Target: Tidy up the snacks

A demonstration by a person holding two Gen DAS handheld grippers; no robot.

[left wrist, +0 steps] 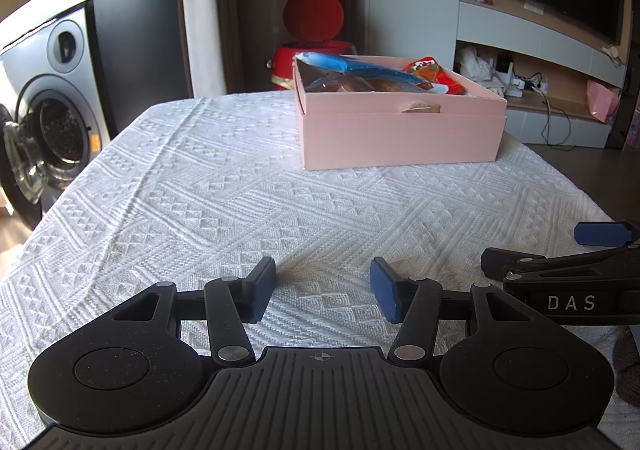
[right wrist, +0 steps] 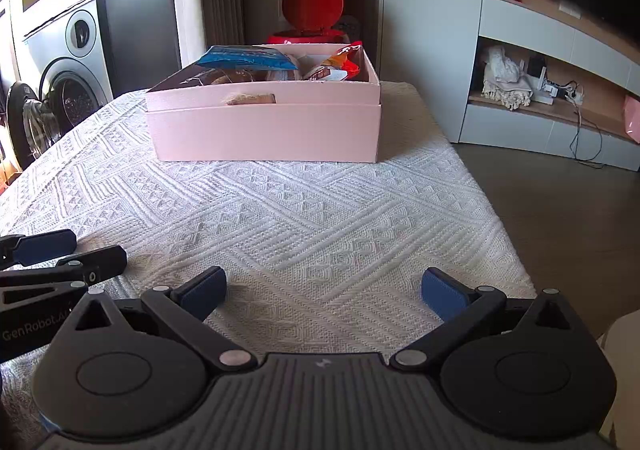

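My left hand-held gripper [left wrist: 323, 296] and right hand-held gripper [right wrist: 324, 292] hang released, empty; snacks fill the pink box [right wrist: 264, 130]; next, I would reach in.

one pink box [right wrist: 264, 126], one blue packet [right wrist: 248, 57] and one red packet [right wrist: 346, 58] inside (others unclear), two grippers.

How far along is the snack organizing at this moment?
Done, apparently: snack packets, including a blue packet and a red packet, lie in the pink box. In hand: nothing; left gripper and right gripper are open, empty. Left: no loose snacks on the tablecloth.
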